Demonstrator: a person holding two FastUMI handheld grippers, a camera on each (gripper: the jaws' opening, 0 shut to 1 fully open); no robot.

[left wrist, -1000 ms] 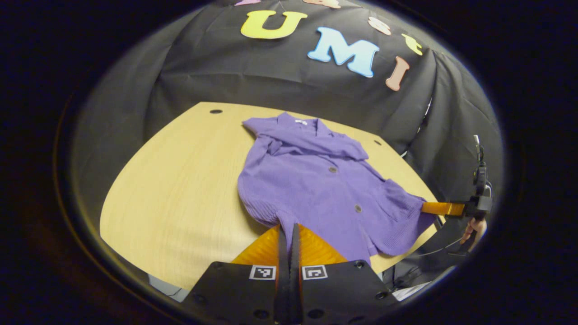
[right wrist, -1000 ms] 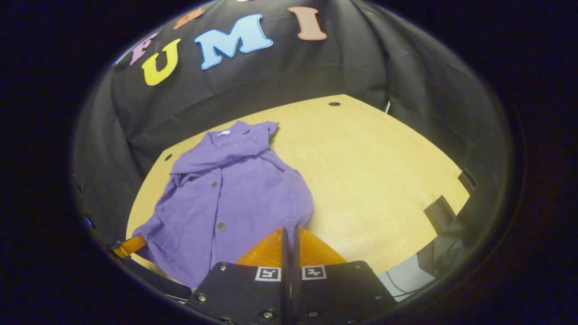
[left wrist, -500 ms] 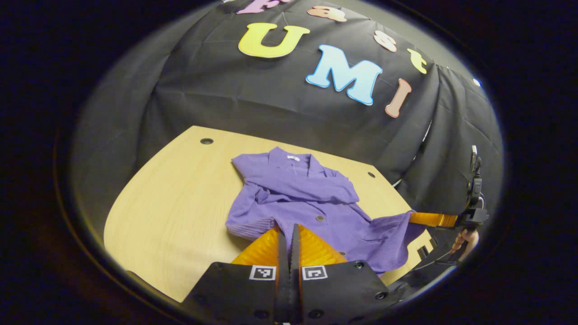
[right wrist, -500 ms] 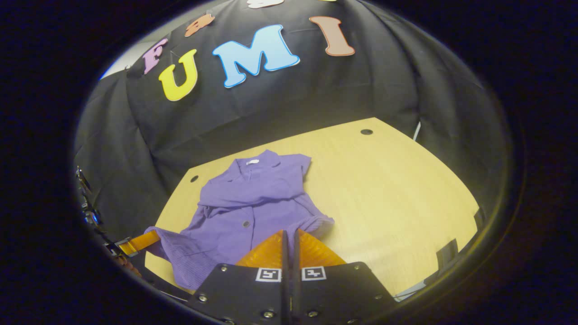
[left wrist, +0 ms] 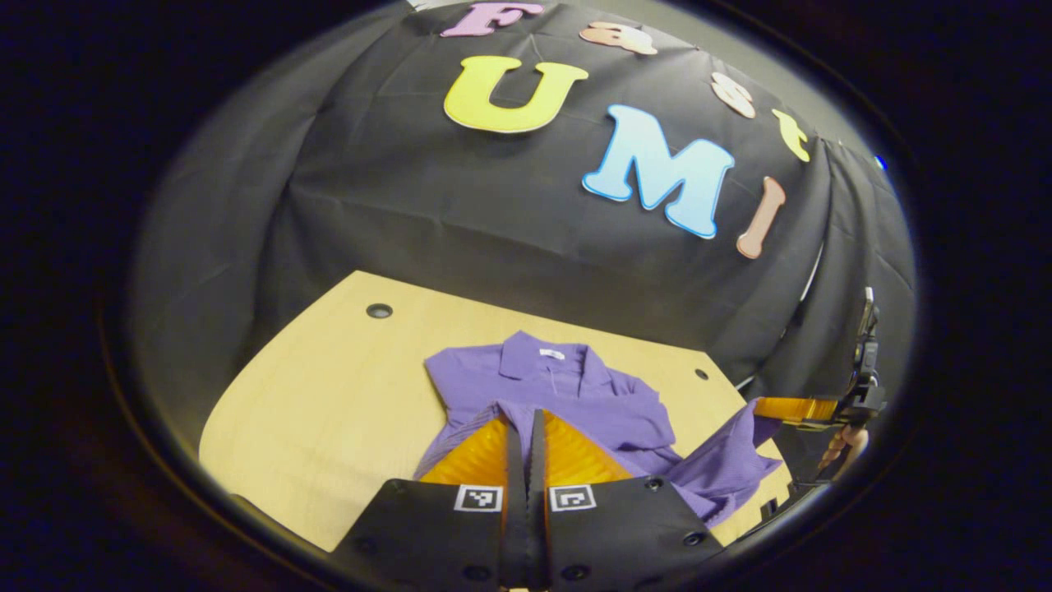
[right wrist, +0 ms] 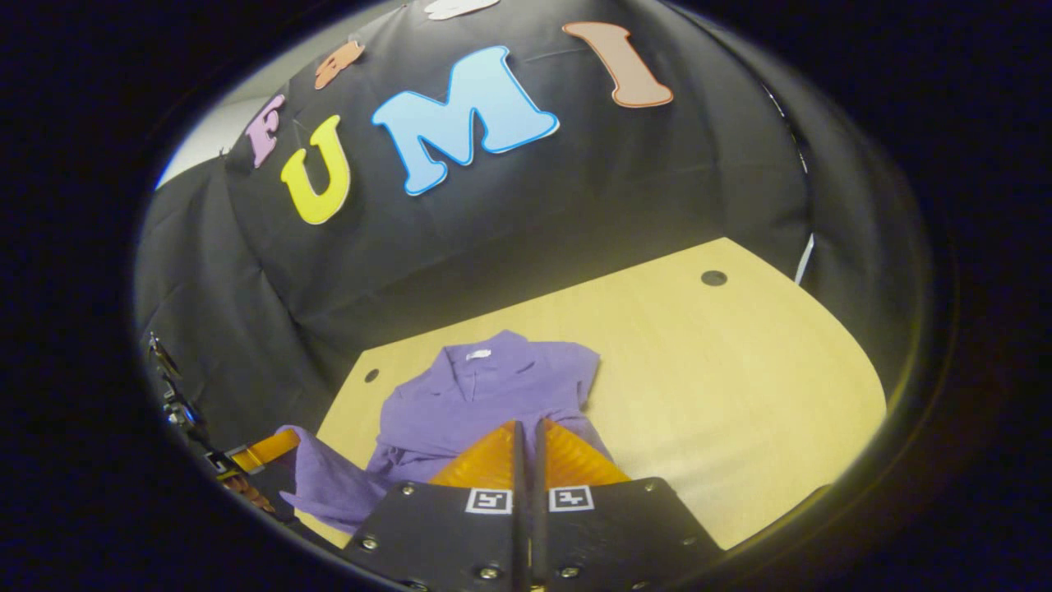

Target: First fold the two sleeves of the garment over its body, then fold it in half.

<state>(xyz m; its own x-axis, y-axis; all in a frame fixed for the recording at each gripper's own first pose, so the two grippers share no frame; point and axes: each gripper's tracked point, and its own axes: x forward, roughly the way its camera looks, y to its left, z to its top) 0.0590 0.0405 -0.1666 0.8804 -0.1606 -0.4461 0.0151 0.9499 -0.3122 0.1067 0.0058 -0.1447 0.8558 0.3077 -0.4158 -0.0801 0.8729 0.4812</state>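
Left gripper view, table [left wrist: 329, 395]: pale wood top, the landmark for all positions below; booth wall close behind its far edge.
Garment [left wrist: 567, 395]: purple knit cardigan with collar and buttons, lying on the table's middle toward the far edge, collar farthest from the person; near hem raised off the table at both corners.
Sleeves: folded across the chest below the collar, judged done; the half-fold is the step in hand.
Handling: soft, light, limp knit; it will sag between the two grips and drape rather than crease. Judged not fragile, but stretchy, so uneven pulling will skew the hem.
Hold points: the two hem corners, level with each other, as now taken.
Left gripper [left wrist: 526, 427]: fingers pressed together on the hem corner, cloth caught between them.
Right gripper [right wrist: 526, 436]: fingers likewise closed on the opposite hem corner; in the left gripper view [left wrist: 781, 409] it stands at the table's right edge, fabric trailing from its tips.
Open room: bare table to the garment's left [left wrist: 271, 419] and right [right wrist: 740, 370]; little table beyond the collar.
Edges: right hem corner hangs near the table's near edge and could catch there.
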